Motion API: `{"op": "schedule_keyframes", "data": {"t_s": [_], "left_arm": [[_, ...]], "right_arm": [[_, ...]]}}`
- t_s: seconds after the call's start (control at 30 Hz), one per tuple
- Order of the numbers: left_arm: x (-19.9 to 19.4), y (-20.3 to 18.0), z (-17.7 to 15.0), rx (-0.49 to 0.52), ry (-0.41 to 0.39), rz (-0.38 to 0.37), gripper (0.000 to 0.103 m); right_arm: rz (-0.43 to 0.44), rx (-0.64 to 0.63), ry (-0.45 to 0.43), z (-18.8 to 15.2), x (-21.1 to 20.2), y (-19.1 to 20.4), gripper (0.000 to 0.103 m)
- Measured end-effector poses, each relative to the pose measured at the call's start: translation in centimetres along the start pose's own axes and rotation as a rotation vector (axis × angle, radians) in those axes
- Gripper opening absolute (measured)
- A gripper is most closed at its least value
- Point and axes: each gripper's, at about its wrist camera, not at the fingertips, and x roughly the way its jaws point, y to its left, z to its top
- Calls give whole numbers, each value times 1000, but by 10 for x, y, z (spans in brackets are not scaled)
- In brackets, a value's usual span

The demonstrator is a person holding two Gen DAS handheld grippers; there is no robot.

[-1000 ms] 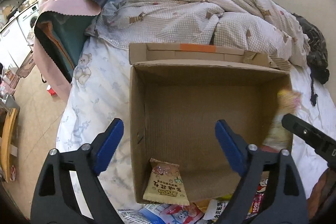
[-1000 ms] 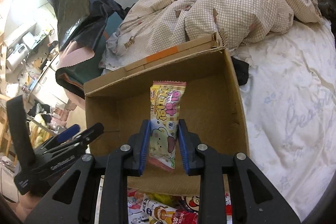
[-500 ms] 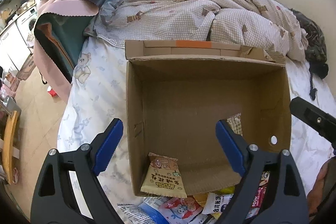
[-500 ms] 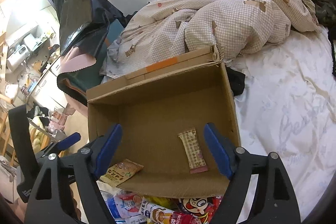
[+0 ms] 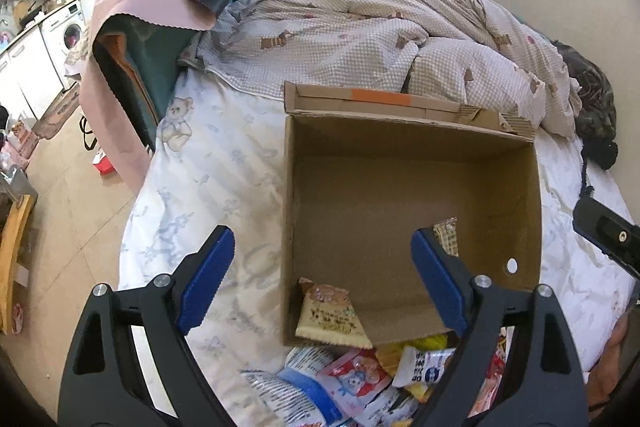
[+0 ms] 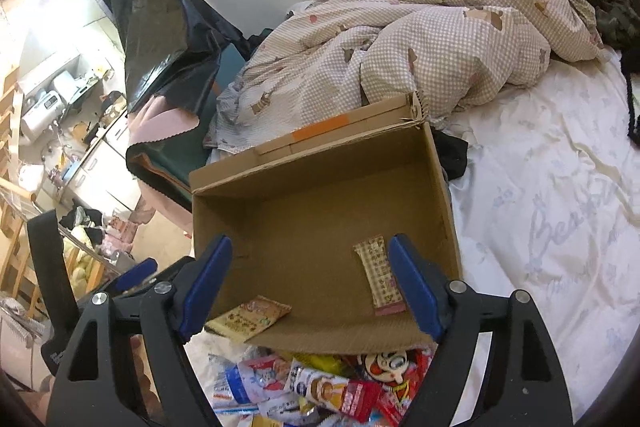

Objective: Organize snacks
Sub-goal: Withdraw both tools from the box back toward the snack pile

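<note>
Script "Bea…" marks the bedsheet (image 6: 560, 239); right gripper (image 6: 308, 279) and left gripper (image 5: 320, 279) gape empty

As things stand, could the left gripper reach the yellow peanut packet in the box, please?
Probably yes: the left gripper is open, the cardboard box has no lid, and the yellow packet lies uncovered by its near wall.

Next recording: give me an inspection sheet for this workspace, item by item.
Surface: bed sheet, wrinkled.
Job's things: open box holding a yellow packet and a checked bar; snack pile in front of it.
Clutter: quilt, dark cloth beside the box.
Grippers: left gripper open, empty; right gripper open, jaws just opened, nothing between.
Cables: nothing seen.
Surroundings: black bag, washing machine.
</note>
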Motion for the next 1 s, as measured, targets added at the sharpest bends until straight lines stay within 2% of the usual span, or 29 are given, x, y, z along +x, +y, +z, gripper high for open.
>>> {"op": "schedule_keyframes", "data": {"t_s": [0.3,0.4,0.63,0.8,1.0], "left_arm": [[-32,12,-13,8,0,-15,88],[-42,19,-20,-2,0,4,88],[-52,31,-39,-14,37,46,88],[-57,32,-52,-6,58,43,88],[-54,21,-73,50,111,70,88]], "right_arm": [[-6,-20,29,-20,-20,3,83],[-11,-1,44,-27,-24,-1,83],[0,25,62,-43,-34,-3,83],[-9,20,87,-56,-38,-3,83],[-42,16,147,-75,-38,-6,83]]}}
